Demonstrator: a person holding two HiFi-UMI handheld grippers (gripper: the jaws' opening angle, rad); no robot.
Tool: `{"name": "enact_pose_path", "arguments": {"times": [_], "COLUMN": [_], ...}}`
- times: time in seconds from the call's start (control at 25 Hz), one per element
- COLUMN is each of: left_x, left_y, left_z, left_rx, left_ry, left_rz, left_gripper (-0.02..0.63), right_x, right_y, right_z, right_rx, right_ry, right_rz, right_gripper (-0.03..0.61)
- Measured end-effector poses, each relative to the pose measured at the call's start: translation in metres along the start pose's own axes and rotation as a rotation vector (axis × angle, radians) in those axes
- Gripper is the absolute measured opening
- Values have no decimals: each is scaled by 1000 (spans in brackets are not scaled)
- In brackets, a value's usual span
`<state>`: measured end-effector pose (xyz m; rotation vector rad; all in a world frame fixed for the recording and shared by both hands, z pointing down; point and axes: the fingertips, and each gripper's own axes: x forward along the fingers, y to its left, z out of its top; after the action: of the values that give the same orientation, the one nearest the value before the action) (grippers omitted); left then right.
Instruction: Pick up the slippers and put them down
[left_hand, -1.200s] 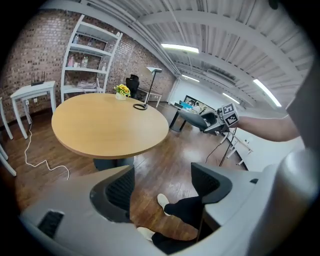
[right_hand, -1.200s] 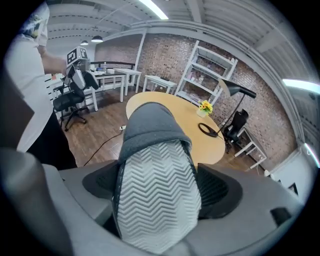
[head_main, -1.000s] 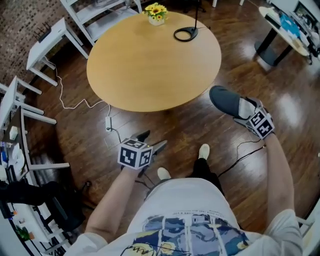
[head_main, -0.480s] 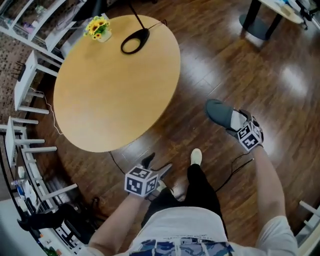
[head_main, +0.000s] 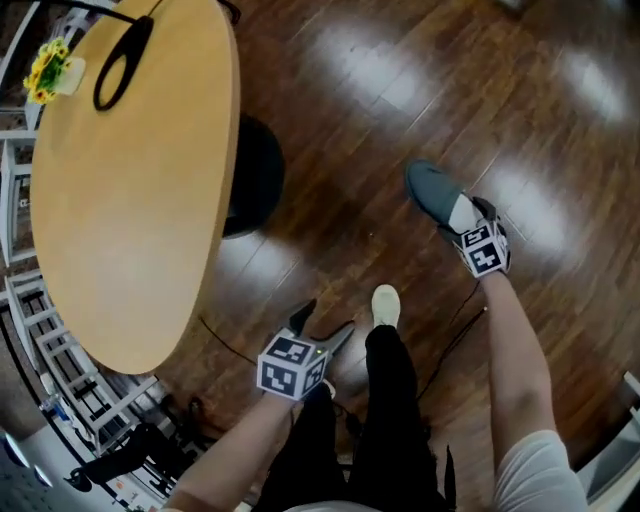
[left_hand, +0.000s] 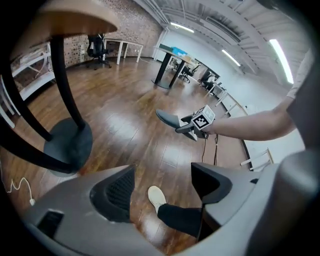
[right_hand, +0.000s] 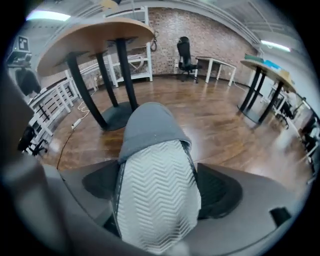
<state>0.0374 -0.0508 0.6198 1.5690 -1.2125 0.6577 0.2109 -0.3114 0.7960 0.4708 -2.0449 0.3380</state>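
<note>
A grey slipper (head_main: 432, 190) with a white zigzag-ribbed face hangs over the wooden floor at the right of the head view. My right gripper (head_main: 468, 218) is shut on its heel end. In the right gripper view the slipper (right_hand: 155, 150) fills the space between both pads, toe pointing away. My left gripper (head_main: 322, 322) hangs low by the person's legs, open and empty. Between its jaws the left gripper view (left_hand: 162, 187) shows only floor and a white shoe, with the held slipper (left_hand: 167, 119) further off. No second slipper is in view.
A round wooden table (head_main: 130, 180) on a black base (head_main: 255, 180) fills the left side and carries a flower pot (head_main: 52, 70) and a black ring (head_main: 120, 50). The person's white shoe (head_main: 384, 305) and a dark cable (head_main: 450, 330) lie between the grippers. White racks (head_main: 40, 330) line the far left.
Both grippers have dropped toward the floor, and the right one still carries the slipper. The head view has tipped down and swung right, so the table now sits at the left.
</note>
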Motion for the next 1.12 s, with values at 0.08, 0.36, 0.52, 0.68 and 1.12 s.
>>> {"name": "enact_pose_path", "arguments": {"times": [0.08,0.36,0.52,0.68,1.12], "left_x": [53,187,233,253,256], "left_y": [11,22,33,45,55], "left_z": [-6,-22,-42,-54,-58], "left_rx": [-14,-27,-45,-60,-107], "left_ry": [24,80,115,146,166], "left_rz": [-2,-93,-97,-92,-90], "left_gripper": [356,356,356,356,356], "right_x": [52,206,257,283,253], "right_y": [-6,-18,-10,10,28], "right_z": [-41,-163,-208,-226,-217], "right_rx": [86,297,407,526,591], "right_ry": [12,96,137,132,87], "right_rz": [-5,-43,-29,47,146], "right_gripper": [471,469,471,486,479]}}
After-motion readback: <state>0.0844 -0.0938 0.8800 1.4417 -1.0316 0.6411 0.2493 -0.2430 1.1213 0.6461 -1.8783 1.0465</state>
